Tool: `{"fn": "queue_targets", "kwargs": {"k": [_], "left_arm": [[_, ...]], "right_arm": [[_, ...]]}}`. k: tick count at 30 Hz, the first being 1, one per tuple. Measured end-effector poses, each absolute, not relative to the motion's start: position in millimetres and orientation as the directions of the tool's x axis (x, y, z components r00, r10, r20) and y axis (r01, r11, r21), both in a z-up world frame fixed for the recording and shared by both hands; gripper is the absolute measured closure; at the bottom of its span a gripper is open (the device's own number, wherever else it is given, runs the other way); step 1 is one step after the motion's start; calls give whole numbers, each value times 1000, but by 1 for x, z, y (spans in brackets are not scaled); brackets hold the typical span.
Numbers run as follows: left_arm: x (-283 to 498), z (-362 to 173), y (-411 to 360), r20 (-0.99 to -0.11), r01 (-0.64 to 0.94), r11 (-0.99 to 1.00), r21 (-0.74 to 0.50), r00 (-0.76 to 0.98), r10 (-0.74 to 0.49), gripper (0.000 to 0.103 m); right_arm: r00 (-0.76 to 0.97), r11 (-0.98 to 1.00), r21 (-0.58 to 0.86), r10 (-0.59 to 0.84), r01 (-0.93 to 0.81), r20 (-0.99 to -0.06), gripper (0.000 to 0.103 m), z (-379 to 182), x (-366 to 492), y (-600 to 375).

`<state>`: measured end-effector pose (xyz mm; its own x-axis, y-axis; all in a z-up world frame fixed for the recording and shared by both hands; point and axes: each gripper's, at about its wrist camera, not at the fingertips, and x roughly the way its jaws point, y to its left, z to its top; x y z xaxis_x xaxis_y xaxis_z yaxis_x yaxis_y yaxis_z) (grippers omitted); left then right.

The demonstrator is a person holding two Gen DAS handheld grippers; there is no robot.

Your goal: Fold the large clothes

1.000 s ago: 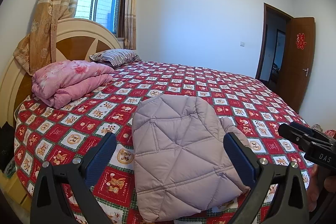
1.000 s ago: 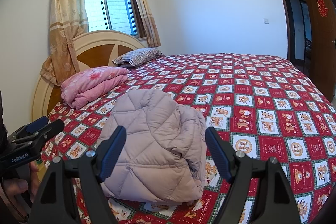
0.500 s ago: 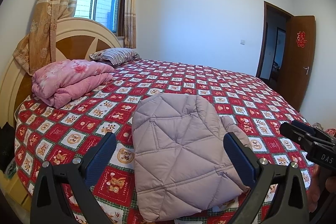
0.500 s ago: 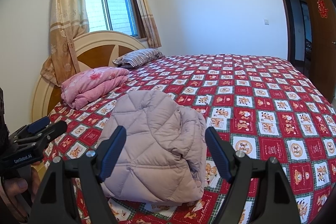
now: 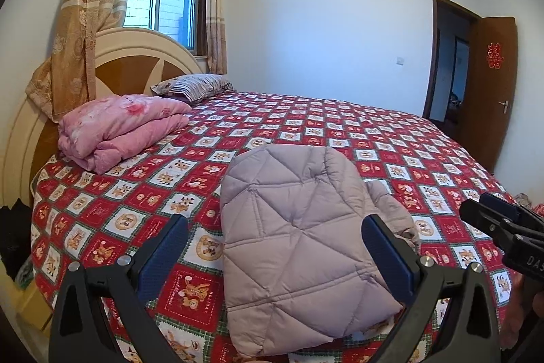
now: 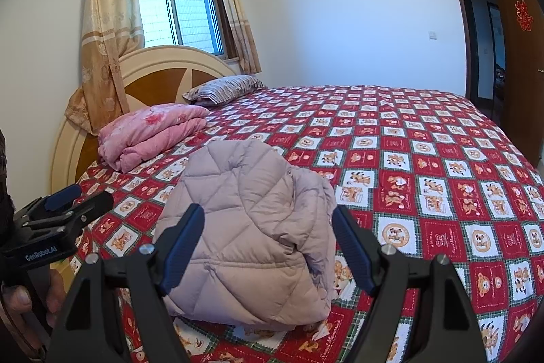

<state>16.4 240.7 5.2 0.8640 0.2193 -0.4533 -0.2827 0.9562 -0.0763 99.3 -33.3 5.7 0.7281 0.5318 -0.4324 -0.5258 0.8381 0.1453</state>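
Matt quilted puffer jacket lies on a printed cloth bedspread; headboard glossy wood.

L tool & R tool: both w/ jaws spread wide, nothing gripped, angled slightly down, side by side, each hand-held.

Left wrist view. Folded quilted lilac jacket lies on the red patterned bedspread near the bed's front edge. Left gripper above it, jaws wide apart, nothing between the pads. Right gripper enters at right edge. Folded pink quilt and striped pillow near headboard.
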Motion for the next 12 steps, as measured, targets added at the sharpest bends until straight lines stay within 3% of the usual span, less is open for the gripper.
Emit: {"fn": "queue_targets", "kwargs": {"k": [12], "left_arm": [[17,2,232,-428,-258,965,-37,877,218,1]], "right_arm": [[718,838,150,531,-525,-450,23,0,101,-34]]}}
